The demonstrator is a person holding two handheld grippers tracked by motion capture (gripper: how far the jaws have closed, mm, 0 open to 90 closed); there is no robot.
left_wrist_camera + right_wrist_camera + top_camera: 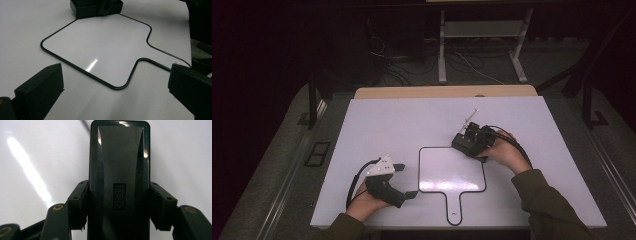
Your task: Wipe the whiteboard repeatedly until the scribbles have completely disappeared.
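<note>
A small white board (452,170) with a black rim and a short handle lies flat on the table, handle toward the front edge. At its far right corner sits a black block eraser (463,142), with my right gripper (471,138) shut on it. In the right gripper view both jaws press the long sides of the eraser (119,170), which bears a "deli" label. My left gripper (408,180) rests on the table just left of the board, jaws wide apart and nothing between them. From the left gripper (115,82) the board (100,42) lies ahead, with the eraser (95,7) at its far edge.
A thin white pen-like stick (472,116) lies on the white table (377,125) just beyond the right hand. Bare table surface spreads to the left and behind the board. Past the table's far edge are a metal stand and cables on a dark floor.
</note>
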